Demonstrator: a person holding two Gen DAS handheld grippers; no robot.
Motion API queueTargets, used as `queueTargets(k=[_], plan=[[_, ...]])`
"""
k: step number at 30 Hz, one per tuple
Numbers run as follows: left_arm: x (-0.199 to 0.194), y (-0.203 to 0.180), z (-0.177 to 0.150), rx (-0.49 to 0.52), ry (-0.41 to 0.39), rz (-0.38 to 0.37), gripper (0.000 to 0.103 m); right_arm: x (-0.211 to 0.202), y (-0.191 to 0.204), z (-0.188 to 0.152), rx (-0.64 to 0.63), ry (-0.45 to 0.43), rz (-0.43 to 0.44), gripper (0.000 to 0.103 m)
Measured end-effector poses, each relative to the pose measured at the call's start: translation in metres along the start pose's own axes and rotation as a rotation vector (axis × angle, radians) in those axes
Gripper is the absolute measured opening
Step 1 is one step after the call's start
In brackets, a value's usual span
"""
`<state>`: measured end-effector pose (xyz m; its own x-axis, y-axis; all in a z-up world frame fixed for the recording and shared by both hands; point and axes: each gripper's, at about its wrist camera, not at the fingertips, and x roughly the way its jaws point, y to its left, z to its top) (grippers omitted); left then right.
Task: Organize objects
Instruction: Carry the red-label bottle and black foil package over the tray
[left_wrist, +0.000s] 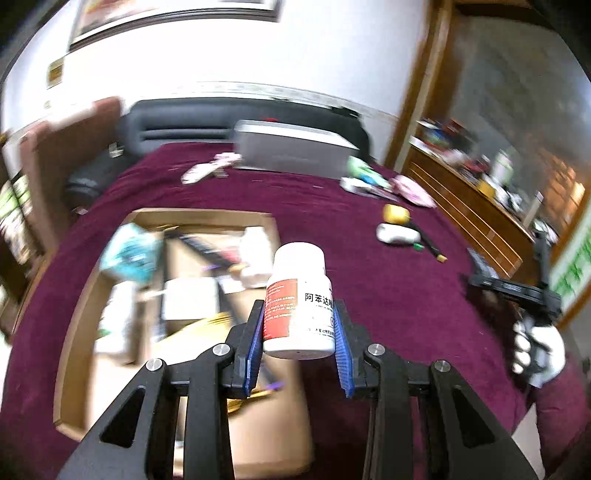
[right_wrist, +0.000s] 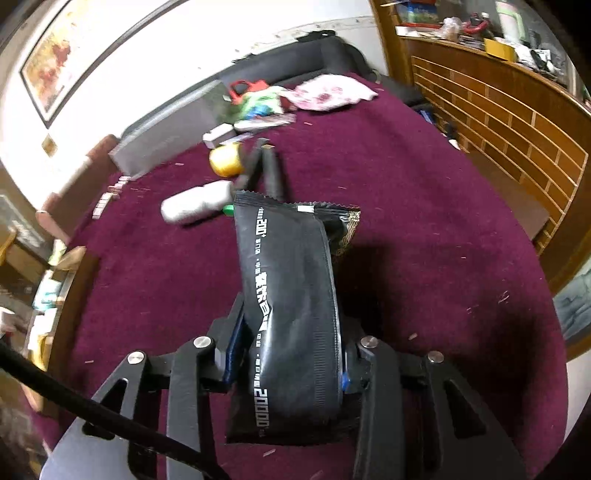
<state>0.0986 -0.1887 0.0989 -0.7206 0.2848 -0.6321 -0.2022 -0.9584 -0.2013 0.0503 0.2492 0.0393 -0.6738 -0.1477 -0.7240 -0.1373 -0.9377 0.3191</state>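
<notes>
My left gripper (left_wrist: 299, 317) is shut on a white pill bottle (left_wrist: 300, 295) with a red-and-white label, held upright above the near right corner of an open cardboard box (left_wrist: 75, 332) with several items in it. My right gripper (right_wrist: 291, 332) is shut on a black foil pouch (right_wrist: 291, 280) with white print, which stands up between the fingers over the maroon cloth (right_wrist: 424, 229). In the left wrist view the right gripper's body (left_wrist: 517, 288) shows at the right edge, with a white-gloved hand (left_wrist: 539, 347) on its handle.
On the cloth lie a white bottle (right_wrist: 195, 203), a yellow ball-shaped thing (right_wrist: 226, 158) and dark sticks (right_wrist: 269, 173). Farther back are a grey box (left_wrist: 291, 151), small packets (right_wrist: 258, 105) and a pink cloth (right_wrist: 328, 92). A wooden slatted cabinet (right_wrist: 498, 122) stands on the right.
</notes>
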Motion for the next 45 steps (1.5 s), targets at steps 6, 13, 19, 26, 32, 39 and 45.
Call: queueTargets(k=[6,13,19,26,32,39,45], plan=[[-0.015,0.049,-0.014,-0.108,-0.034,0.081,0.03,-0.022,0.057,-0.001,-0.092,-0.009,0.101,0.036],[-0.02,0.077,-0.027,-0.151,-0.037,0.122,0.03,-0.021,0.13,-0.009,-0.18,0.035,0.227,0.036],[-0.018,0.095,-0.035,-0.173,-0.023,0.119,0.03,-0.008,0.193,-0.025,-0.261,0.106,0.313,0.036],[-0.014,0.099,-0.041,-0.13,-0.012,0.146,0.03,0.006,0.261,-0.04,-0.387,0.152,0.336,0.036],[-0.018,0.103,-0.041,-0.097,-0.032,0.187,0.03,0.019,0.301,-0.05,-0.453,0.182,0.352,0.036],[-0.02,0.107,-0.04,-0.074,-0.041,0.253,0.03,0.033,0.325,-0.059,-0.495,0.215,0.342,0.037],[-0.019,0.099,-0.04,-0.025,-0.052,0.288,0.03,0.041,0.336,-0.066,-0.507,0.235,0.339,0.037]])
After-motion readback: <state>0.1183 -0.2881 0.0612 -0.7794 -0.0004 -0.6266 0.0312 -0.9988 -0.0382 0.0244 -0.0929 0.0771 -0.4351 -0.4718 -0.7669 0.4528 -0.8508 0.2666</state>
